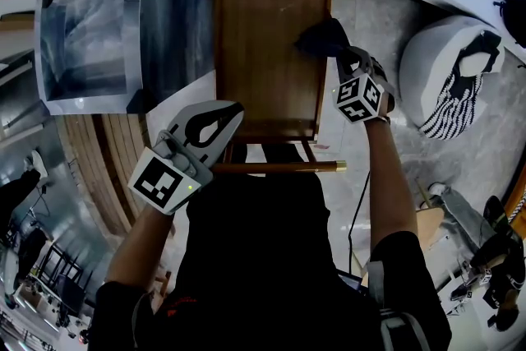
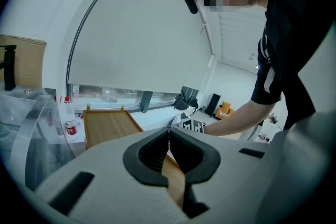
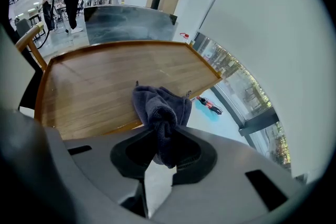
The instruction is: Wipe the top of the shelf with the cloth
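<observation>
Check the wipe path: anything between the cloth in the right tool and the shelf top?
Nothing visible. The right tool is clamped on the dark cloth, which sits at the right edge of the wooden shelf top. The boards ahead of it are bare.

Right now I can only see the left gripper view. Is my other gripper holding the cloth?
Observer: Yes. The right gripper view shows the right gripper shut on the dark cloth.
Operator: Is the cloth touching the shelf?
Observer: Yes. In the head view it sits on the right edge of the wooden shelf top.
Operator: And where is my gripper?
Observer: The head view shows the left gripper at the shelf top's front left corner, away from the cloth.
</observation>
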`<action>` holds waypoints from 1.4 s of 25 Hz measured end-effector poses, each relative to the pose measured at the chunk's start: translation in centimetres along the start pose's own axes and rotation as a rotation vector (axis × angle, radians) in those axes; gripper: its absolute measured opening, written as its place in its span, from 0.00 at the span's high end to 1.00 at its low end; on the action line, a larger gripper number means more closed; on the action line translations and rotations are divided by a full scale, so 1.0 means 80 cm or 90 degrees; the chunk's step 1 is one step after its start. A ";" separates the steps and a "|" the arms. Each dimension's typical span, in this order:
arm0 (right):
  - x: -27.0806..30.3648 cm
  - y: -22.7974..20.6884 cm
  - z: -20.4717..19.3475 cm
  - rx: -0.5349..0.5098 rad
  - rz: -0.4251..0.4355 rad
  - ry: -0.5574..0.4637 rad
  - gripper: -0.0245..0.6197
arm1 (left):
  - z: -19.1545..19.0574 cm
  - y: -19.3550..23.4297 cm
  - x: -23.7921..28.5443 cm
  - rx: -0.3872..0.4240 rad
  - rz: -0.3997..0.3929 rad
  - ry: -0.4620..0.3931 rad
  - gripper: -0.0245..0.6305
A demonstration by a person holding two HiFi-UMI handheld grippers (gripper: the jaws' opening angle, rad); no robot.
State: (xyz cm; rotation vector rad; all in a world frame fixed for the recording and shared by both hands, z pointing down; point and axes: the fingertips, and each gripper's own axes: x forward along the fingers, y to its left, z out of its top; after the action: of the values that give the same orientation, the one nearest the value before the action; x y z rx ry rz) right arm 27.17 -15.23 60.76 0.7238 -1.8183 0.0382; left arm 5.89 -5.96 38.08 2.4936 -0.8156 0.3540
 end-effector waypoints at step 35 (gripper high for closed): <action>-0.107 -0.024 0.108 0.018 -0.075 -0.066 0.86 | 0.058 0.018 -0.074 0.030 0.021 -0.093 0.92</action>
State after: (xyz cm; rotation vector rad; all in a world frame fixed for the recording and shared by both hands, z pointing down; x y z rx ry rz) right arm 22.41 -16.05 49.43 0.8655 -1.8727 -0.0514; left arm 0.72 -6.57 32.38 2.5767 -0.9167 0.2062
